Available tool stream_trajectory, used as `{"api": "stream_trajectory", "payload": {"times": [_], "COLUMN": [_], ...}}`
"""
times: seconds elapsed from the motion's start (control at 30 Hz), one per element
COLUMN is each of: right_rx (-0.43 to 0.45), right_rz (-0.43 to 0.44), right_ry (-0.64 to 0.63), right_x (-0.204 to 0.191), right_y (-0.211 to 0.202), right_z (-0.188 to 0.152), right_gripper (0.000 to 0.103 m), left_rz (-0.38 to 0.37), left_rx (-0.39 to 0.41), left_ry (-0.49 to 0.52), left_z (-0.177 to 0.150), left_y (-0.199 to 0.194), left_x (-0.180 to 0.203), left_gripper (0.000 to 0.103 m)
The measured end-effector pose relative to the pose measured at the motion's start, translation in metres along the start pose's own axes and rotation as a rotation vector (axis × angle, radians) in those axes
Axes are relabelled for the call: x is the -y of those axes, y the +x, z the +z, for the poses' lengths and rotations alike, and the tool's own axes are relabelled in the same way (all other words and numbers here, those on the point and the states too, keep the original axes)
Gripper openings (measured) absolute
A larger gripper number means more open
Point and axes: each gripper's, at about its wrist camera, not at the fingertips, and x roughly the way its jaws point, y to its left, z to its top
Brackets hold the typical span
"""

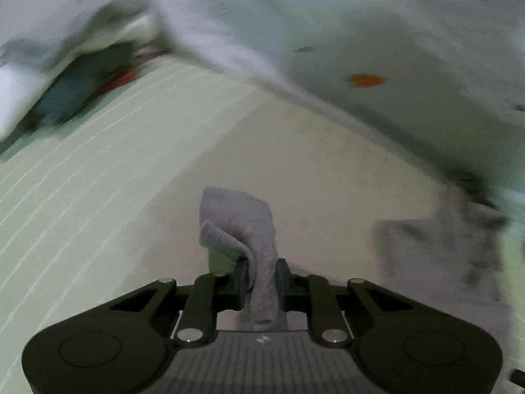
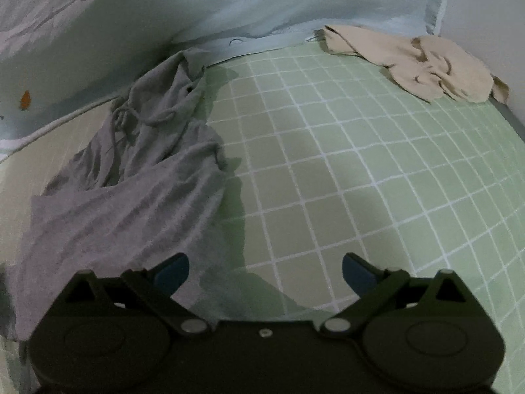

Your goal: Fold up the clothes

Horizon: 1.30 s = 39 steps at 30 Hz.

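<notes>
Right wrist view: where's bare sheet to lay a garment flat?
Bare checked sheet runs from the grey garment rightward to the bed's edge, below the beige garment. Crowded: left side under the grey garment, far right corner under the beige one, pillow along the back.

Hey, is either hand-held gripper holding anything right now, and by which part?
The left hand-held gripper pinches an edge fold of grey knit fabric. The right hand-held gripper is open, holding nothing.

Grey garment lay on pale green bedsheet, white grid lines. Beige garment beyond. Light blue quilt bore small orange motifs, possibly carrots. Black grippers had blue pads.
</notes>
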Motion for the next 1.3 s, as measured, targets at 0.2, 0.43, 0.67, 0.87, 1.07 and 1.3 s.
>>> {"api": "stream_trajectory", "payload": {"times": [0.2,0.43,0.67,0.87,1.07,1.3], "right_rx": [0.037,0.061,0.103,0.086,-0.005,0.074], "right_rz": [0.006,0.028,0.143,0.249,0.250,0.289], "right_ry": [0.075,0.117,-0.041,-0.247,-0.302,-0.283], "right_x": [0.024,0.035,-0.014,-0.075,-0.100,-0.084], "right_y": [-0.009,-0.015,-0.017,0.001,0.031,0.013], "right_z": [-0.005,-0.011,-0.004,-0.004,-0.005,0.000], "right_gripper": [0.101,0.101,0.103,0.097,0.066,0.000], "left_rz": [-0.271,-0.287,-0.074,0.026,0.037,0.018], "left_rx": [0.011,-0.029,-0.084,-0.146,-0.160,-0.161], "left_ry": [0.241,0.487,0.393,0.298,0.280,0.307], "left_z": [-0.009,-0.043,-0.034,-0.029,-0.027,-0.028], "left_y": [-0.026,-0.032,-0.006,0.009,0.015,0.016], "left_x": [0.092,0.139,0.100,0.064,0.054,0.061], "left_gripper": [0.020,0.089,0.097,0.097,0.097,0.097]}}
